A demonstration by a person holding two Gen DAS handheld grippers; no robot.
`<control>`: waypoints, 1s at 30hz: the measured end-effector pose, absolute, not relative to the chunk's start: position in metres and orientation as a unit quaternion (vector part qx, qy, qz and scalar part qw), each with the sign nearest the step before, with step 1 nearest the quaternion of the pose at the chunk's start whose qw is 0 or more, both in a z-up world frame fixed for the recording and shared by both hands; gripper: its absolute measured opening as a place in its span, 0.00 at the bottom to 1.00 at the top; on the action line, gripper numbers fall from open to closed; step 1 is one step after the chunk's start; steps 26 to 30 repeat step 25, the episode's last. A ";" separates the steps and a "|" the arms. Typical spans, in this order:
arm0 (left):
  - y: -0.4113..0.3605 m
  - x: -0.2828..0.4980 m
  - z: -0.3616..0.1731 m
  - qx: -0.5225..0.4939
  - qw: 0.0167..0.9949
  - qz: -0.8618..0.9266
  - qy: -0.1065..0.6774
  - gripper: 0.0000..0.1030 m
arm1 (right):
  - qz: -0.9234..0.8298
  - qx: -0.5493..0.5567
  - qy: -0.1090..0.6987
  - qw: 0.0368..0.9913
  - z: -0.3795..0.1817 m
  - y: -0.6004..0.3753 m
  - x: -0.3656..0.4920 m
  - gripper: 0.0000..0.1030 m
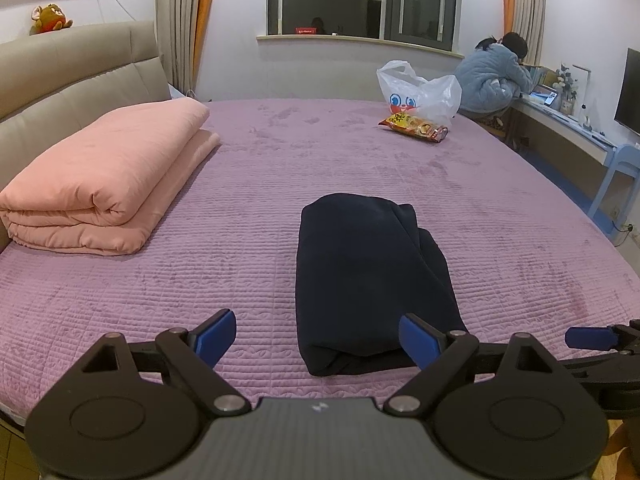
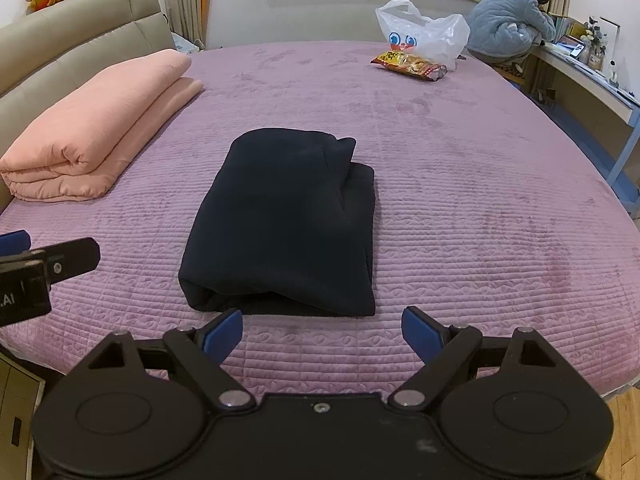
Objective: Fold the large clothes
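- While both tools are hovering at the near edge of the bed [image 2: 480, 168], the dark navy garment [image 2: 288, 220] is lying folded into a thick rectangular bundle on the purple quilted cover, near that edge.
- Left gripper [image 1: 318, 338]: jaws are standing wide apart, gripping nothing; its right pad is overlapping the bundle's near corner in view, contact uncertain.
- Right gripper [image 2: 322, 330]: jaws are gaping wide, empty, just short of the bundle's near fold.
- Handling, judged: fabric is looking soft, plush, limp and fairly heavy; layers are likely sliding apart if lifted by one corner.
- Hold points, judged: pinching through all layers at the two near corners is looking safest.
- Nearby: folded pink quilt [image 2: 92, 128] is sitting well apart, toward the headboard.
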State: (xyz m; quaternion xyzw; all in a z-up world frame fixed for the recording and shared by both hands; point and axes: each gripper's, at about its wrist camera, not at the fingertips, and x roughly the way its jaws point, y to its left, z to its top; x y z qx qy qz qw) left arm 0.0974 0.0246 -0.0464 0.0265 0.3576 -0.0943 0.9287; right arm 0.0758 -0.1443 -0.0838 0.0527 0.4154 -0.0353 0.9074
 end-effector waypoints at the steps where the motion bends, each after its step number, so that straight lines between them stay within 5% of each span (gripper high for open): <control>1: 0.024 0.097 -0.046 0.026 0.929 -0.094 0.358 0.88 | -0.035 0.053 0.415 0.907 -0.084 -0.144 0.076 0.99; 30: 0.042 0.115 -0.060 0.007 0.925 -0.104 0.365 0.84 | -0.027 0.051 0.431 0.900 -0.099 -0.151 0.085 0.99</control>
